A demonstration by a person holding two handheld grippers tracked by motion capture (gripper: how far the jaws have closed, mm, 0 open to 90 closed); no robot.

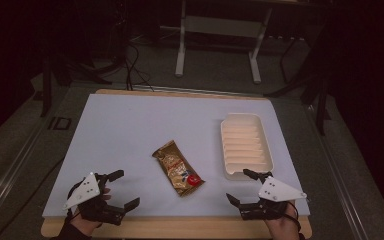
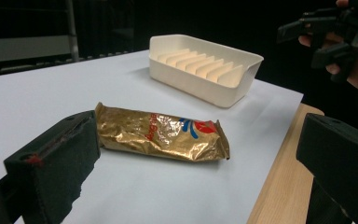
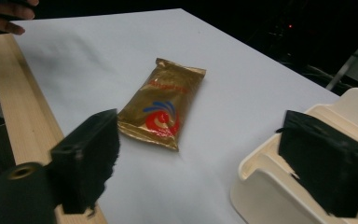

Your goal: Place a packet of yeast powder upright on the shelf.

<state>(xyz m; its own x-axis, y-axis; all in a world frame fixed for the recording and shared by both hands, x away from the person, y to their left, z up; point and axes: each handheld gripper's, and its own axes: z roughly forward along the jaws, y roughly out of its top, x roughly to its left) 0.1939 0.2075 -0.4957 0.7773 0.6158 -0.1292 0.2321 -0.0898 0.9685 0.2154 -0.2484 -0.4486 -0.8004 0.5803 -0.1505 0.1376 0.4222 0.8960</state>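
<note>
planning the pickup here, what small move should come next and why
Probably ease the left tongs forward toward the gold snack packet. Both tongs are open and empty, and the packet lies flat on the white sheet between them, apart from the cream tray. The right tongs sit by the tray's near corner, so the left seems to have the freer approach.

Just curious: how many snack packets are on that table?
1. The gold packet lies flat mid-table, left of the white tray and apart from it. The tray looks empty, so nothing seems hidden.
</note>
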